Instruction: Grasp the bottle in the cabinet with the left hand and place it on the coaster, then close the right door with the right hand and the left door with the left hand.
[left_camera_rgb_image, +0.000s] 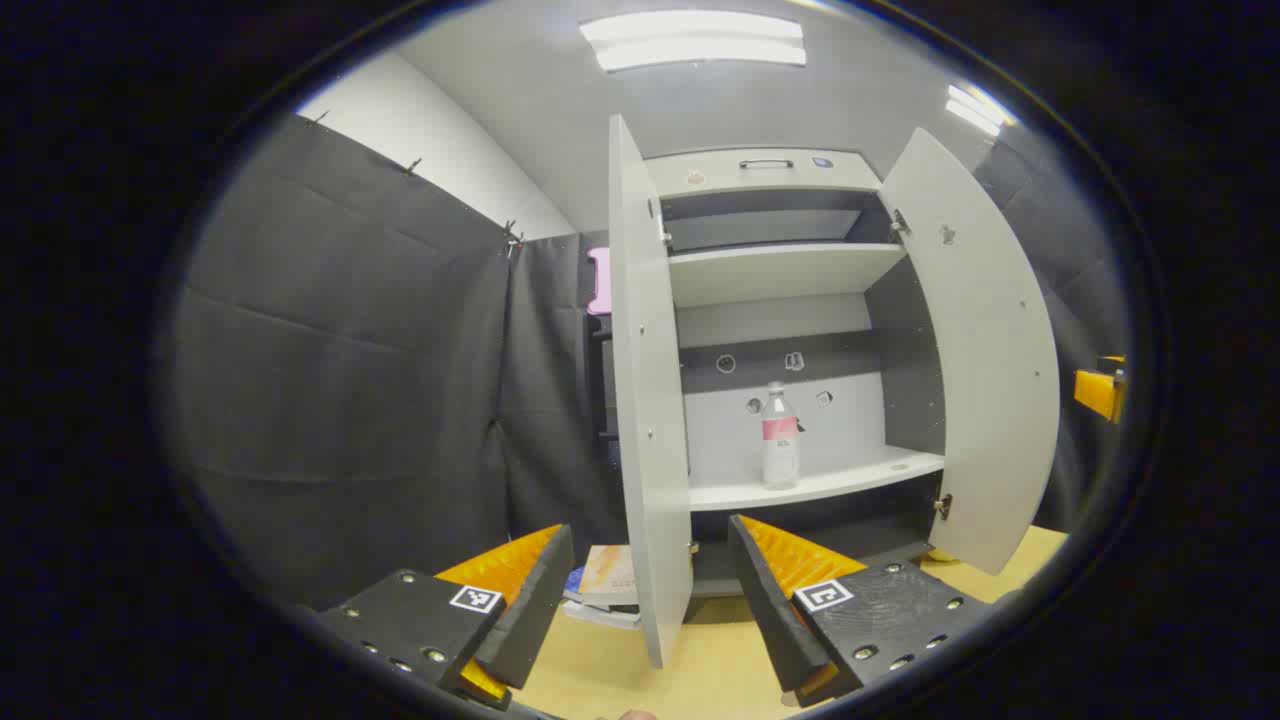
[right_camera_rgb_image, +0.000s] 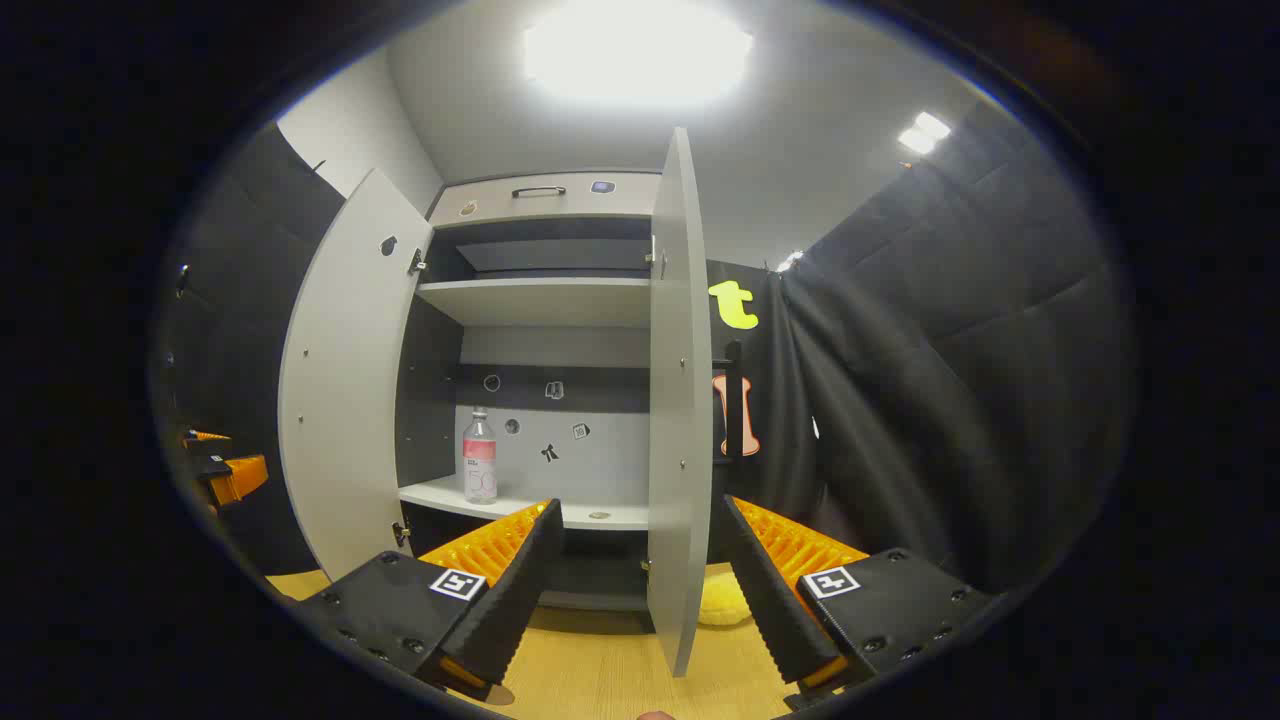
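Left gripper (left_camera_rgb_image: 640, 600), seen at the bottom of the left gripper view, has its fingers spread wide with nothing between them; it hangs above the wooden table (left_camera_rgb_image: 700, 670), apart from the cabinet. Right gripper (right_camera_rgb_image: 635, 590), at the bottom of the right gripper view, is likewise spread wide and holds nothing, above the same table (right_camera_rgb_image: 600, 680). In each view the edge of a cabinet door appears between the two fingers, farther off and not touched by them.

Just beyond the left gripper, a small stack of books (left_camera_rgb_image: 608, 585) lies on the table beside the left door (left_camera_rgb_image: 650, 420), which stands open, edge-on to the camera. The right door (left_camera_rgb_image: 980, 350) is also swung open, its inner face turned to the camera. From the right gripper view the right door (right_camera_rgb_image: 680, 400) stands edge-on and the left door (right_camera_rgb_image: 345, 390) shows its inner face. A yellow object (right_camera_rgb_image: 722, 600), partly hidden behind the right door on the table, is too little exposed to identify.

Inside the cabinet (left_camera_rgb_image: 765, 170), the bottle (left_camera_rgb_image: 780, 440) stands upright on the lower shelf (left_camera_rgb_image: 850, 478), near the middle of its front edge, clear with a pink label; small stickers dot the back panel behind it. In the right gripper view the same bottle (right_camera_rgb_image: 480, 457) stands toward the left end of the shelf (right_camera_rgb_image: 600, 515). An upper shelf (left_camera_rgb_image: 780, 270) lies above, and a handle (left_camera_rgb_image: 766, 163) sits on the top panel.

At the far right edge of the left gripper view, part of the other gripper (left_camera_rgb_image: 1100, 390) appears; at the far left of the right gripper view, the left one (right_camera_rgb_image: 225, 470) appears. Ceiling lights (left_camera_rgb_image: 700, 40) shine overhead.
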